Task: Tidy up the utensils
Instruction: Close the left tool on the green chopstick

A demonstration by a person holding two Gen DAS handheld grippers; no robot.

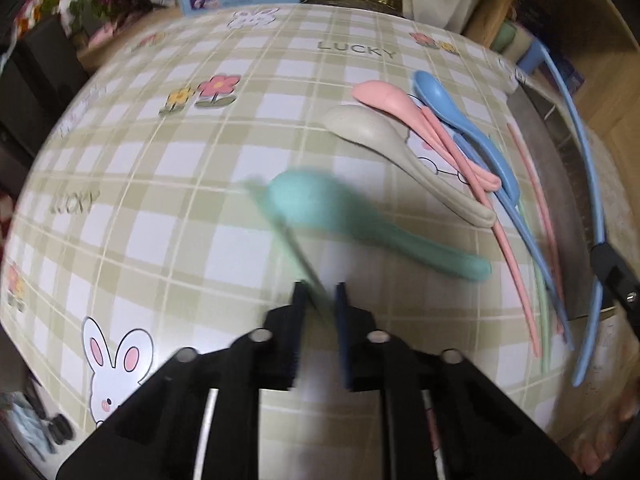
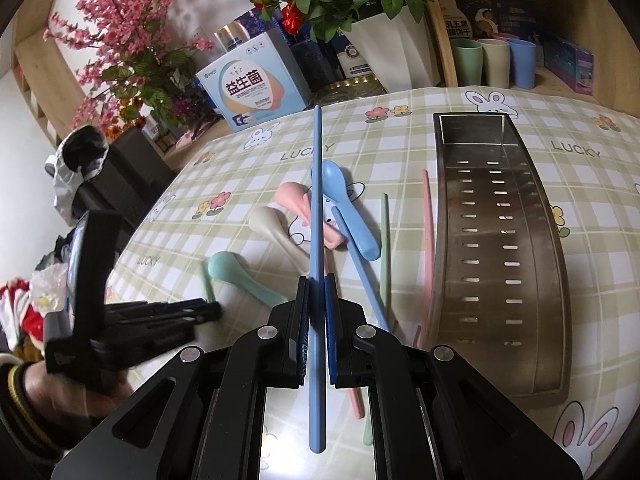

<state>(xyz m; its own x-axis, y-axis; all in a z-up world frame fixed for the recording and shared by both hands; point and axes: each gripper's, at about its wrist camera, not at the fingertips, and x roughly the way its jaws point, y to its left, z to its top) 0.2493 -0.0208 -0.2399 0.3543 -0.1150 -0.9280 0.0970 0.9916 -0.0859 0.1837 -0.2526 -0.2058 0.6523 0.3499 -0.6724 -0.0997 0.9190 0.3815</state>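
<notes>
Careful now — your biggest worry is that steel tray at the right of the right-hand view: it's long and narrow, and the blue chopstick pinched in your right gripper sticks out far past both ends of the jaws. Swing it across too fast, I'd say, and the far tip clips the tray wall or sweeps the pile.

That pile sits mid-frame, just left of the tray: blue spoon, pink spoon and beige spoon overlapping, with a second blue chopstick, a green chopstick and a pink chopstick lying between them and the tray. Those loose sticks are right in your path and would roll easily.

Over on the left wrist view, your left gripper is pressed nearly together on a thin green stick, blurred, so I can't tell how firm the hold is. The teal spoon lies just beyond those fingers; a weak pinch could drop the stick onto it.

Boxes and a flowerpot crowd the table's far edge, upper frame.
</notes>
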